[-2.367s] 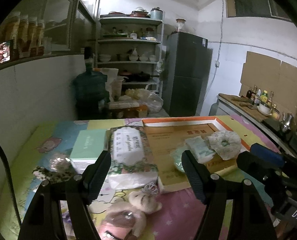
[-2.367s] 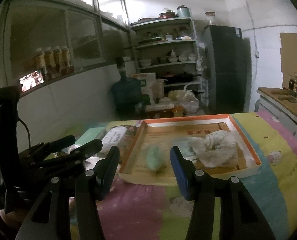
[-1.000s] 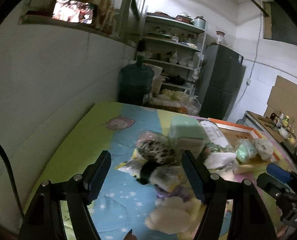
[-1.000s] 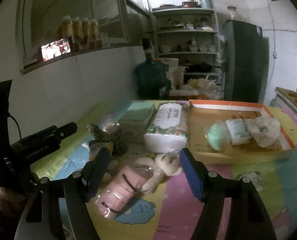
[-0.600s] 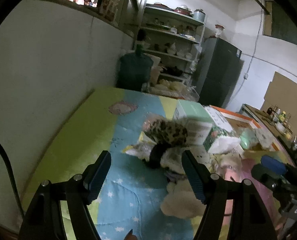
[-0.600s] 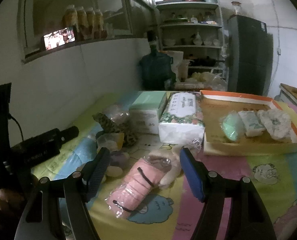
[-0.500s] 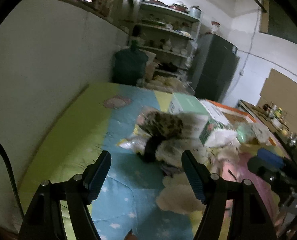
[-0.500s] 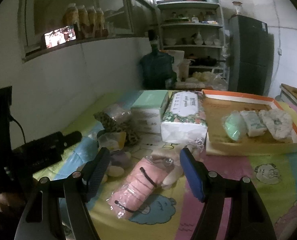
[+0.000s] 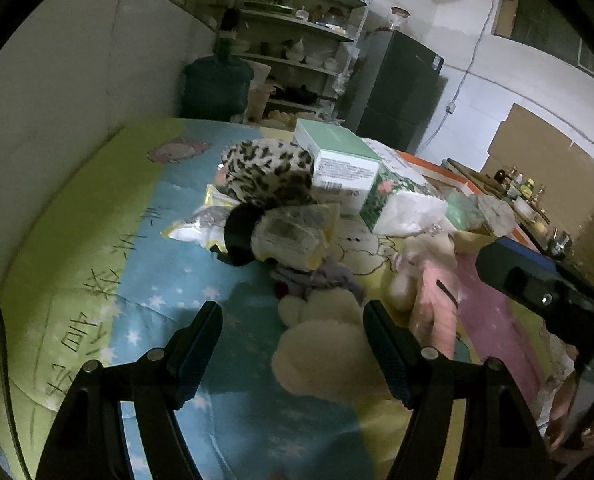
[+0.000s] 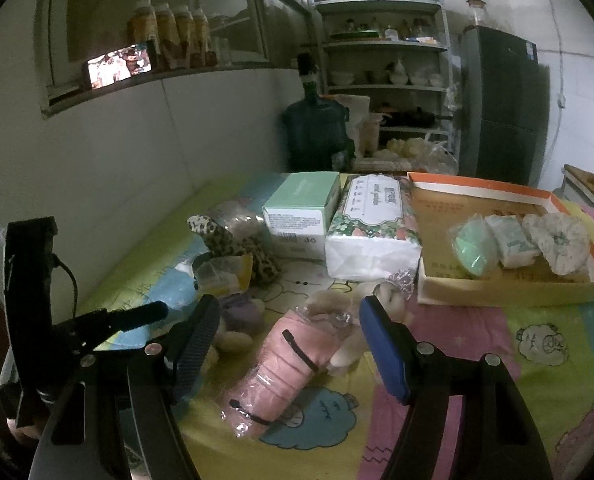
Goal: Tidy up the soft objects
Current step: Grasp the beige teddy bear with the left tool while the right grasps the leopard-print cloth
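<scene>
Right wrist: pink plush toy (image 10: 285, 364) in crinkled clear wrap.

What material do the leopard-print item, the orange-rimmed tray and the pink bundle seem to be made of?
Leopard-print item: probably plush fabric; it looks fuzzy and lies crumpled.
Orange-rimmed tray: apparently cardboard; matte brown floor with print, thin folded walls.
Pink bundle: seemingly soft cloth inside clear plastic film; the wrap shows glints and wrinkles, and the contents look ribbed, though the fabric type is unclear.
</scene>
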Action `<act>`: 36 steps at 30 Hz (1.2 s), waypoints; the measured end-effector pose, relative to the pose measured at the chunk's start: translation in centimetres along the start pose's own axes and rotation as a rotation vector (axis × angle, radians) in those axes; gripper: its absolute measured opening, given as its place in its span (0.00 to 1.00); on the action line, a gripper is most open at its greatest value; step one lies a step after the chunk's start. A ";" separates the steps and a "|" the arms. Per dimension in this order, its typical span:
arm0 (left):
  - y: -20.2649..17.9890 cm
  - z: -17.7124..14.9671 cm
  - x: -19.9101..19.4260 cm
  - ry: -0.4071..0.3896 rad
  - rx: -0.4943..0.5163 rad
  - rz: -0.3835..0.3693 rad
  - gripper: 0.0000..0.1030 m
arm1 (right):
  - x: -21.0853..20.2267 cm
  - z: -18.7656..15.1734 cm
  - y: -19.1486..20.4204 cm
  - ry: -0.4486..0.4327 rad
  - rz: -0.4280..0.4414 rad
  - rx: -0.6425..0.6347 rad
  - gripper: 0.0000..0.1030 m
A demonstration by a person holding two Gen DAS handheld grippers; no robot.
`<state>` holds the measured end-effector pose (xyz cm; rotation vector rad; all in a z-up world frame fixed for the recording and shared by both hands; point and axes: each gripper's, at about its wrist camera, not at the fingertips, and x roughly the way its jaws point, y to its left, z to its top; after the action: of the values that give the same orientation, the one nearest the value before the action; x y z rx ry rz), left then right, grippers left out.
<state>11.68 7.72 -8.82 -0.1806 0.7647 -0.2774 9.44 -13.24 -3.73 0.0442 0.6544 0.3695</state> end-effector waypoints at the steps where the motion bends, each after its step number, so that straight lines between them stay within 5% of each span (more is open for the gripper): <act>1: 0.0 -0.1 0.1 0.008 -0.004 -0.010 0.71 | 0.0 0.0 0.0 0.000 0.001 0.000 0.72; 6: -0.5 -0.8 0.6 0.038 0.005 -0.096 0.53 | 0.3 -0.1 0.1 0.005 0.006 -0.002 0.72; 8: -0.7 -1.0 0.5 0.038 0.007 -0.126 0.39 | 0.4 -0.1 0.2 0.006 0.009 -0.003 0.72; 20: -0.3 -2.0 -2.7 -0.024 0.052 -0.107 0.35 | 2.0 2.1 2.6 -0.006 0.093 -0.091 0.72; 30: 2.0 -3.1 -6.4 -0.083 0.033 -0.057 0.35 | 8.3 4.8 6.7 0.075 0.170 -0.217 0.71; 31: 2.3 -3.1 -6.7 -0.086 0.029 -0.055 0.35 | 9.2 4.9 7.0 0.090 0.150 -0.231 0.68; 36: 3.3 -3.0 -7.8 -0.115 0.005 -0.041 0.35 | 11.4 4.7 7.3 0.150 0.104 -0.242 0.18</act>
<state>4.75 13.13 -6.71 -0.2059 0.6473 -0.3054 18.23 -2.14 -5.57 -0.1822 0.7527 0.5538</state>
